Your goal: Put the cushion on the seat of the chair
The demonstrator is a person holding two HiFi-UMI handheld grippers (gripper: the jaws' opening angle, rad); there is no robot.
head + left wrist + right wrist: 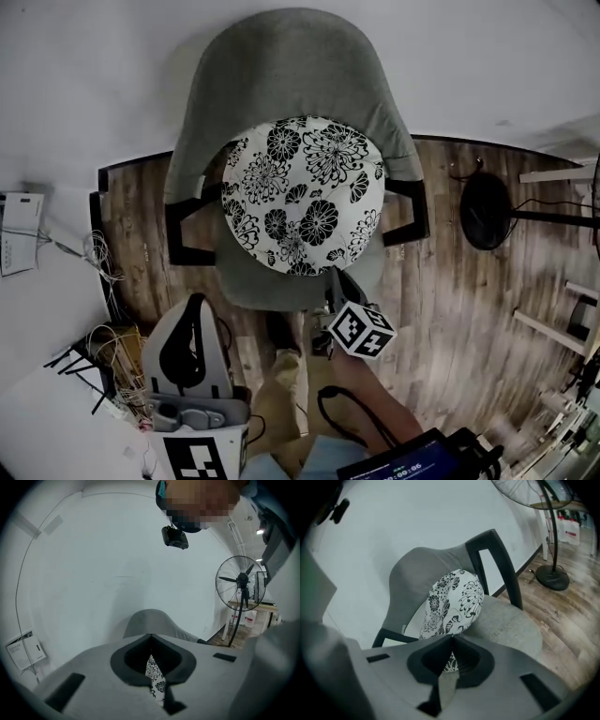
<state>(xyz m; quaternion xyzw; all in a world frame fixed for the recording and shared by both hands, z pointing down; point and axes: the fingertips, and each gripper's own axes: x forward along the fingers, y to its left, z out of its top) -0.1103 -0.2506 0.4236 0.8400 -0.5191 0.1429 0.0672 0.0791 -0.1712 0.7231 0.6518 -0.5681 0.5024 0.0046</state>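
A round white cushion (305,192) with black flowers lies tilted over the seat (246,279) of a grey chair (281,66) with black arms. My right gripper (333,279) is shut on the cushion's near edge. In the right gripper view the cushion (452,604) leans toward the chair back above the seat (506,623), with its hem between the closed right gripper (451,641) jaws. My left gripper (199,300) hangs lower left of the chair, apart from the cushion, jaws together on nothing. Through the left gripper (151,637) slit I see a sliver of cushion (155,681).
A standing fan's round base (487,211) sits on the wooden floor right of the chair; the fan (241,581) stands by the white wall. Loose cables and clutter (112,361) lie at the left. The person's leg (281,394) is just in front of the seat.
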